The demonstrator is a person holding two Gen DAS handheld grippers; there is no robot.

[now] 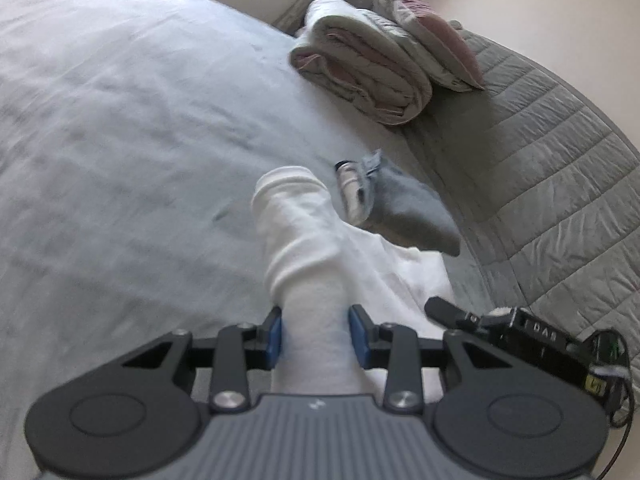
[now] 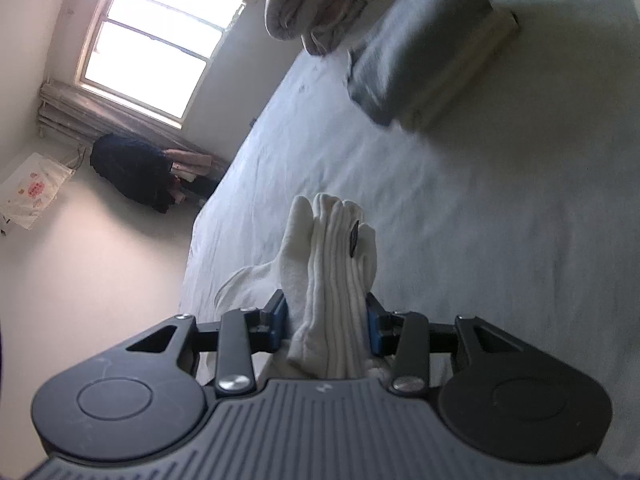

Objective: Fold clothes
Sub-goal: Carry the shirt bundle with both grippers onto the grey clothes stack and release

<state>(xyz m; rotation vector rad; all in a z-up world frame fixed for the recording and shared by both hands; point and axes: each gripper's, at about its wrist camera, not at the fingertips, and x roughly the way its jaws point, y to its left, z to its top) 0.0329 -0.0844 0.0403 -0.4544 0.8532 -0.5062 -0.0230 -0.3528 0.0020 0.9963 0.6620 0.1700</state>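
Observation:
My left gripper is shut on a white sock that stretches forward over the pale bed sheet. My right gripper is shut on the ribbed cuff end of a white sock, held above the sheet; its body also shows at the lower right of the left wrist view. A folded grey garment lies on the bed just beyond the sock; it also shows in the right wrist view. More white fabric lies under the sock.
A folded quilt and a pink pillow lie at the head of the bed by a grey padded headboard. In the right wrist view a window, a dark clothes pile and a bag sit past the bed's edge.

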